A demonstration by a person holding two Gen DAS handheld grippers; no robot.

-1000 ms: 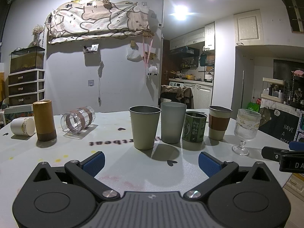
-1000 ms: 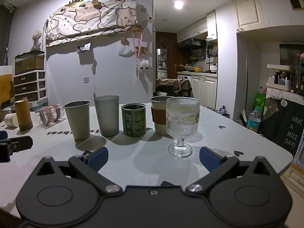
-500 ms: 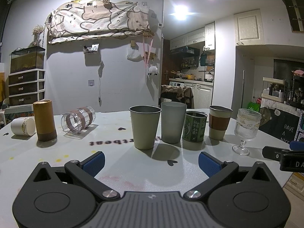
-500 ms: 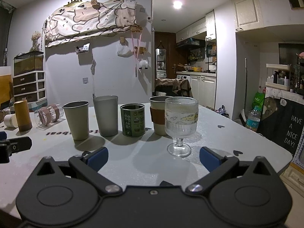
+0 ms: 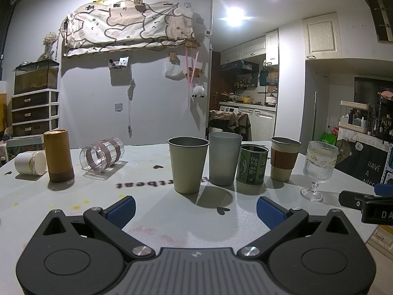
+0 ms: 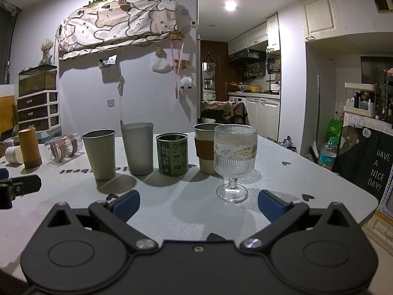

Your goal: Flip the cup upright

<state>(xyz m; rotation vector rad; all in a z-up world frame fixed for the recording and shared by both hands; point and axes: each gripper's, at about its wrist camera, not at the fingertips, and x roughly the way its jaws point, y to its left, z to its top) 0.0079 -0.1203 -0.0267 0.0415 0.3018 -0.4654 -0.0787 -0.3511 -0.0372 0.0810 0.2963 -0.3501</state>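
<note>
Left wrist view: the left gripper point(image 5: 195, 207) has its blue-padded fingers point(image 5: 122, 209) spread wide and empty above the tabletop point(image 5: 147, 211). The task's thing, judged to be the clear glass cup point(image 5: 102, 155) with brown bands, lies on its side at middle left of the frame, mouth turned toward the camera. It sits well apart from the fingers, up and left of the left pad, between a brown cylinder point(image 5: 59, 156) and an upright beige cup point(image 5: 188, 164). A white cup point(image 5: 30, 163) also lies tipped at far left and could equally be meant. Judgement: the clear cup looks light, rigid, smooth-walled and breakable; it may roll. The banded mid-body appears the soundest place to grip, across the wall, with moderate force.

Right wrist view: the right gripper point(image 6: 198, 202) likewise shows fingers point(image 6: 125, 202) set wide, holding nothing. The clear glass cup point(image 6: 63, 146) appears at middle left, far from these fingers, beyond the row of upright cups. A ribbed stemmed glass point(image 6: 234, 158) stands just ahead of the right pad; judged a knock-over hazard
</note>
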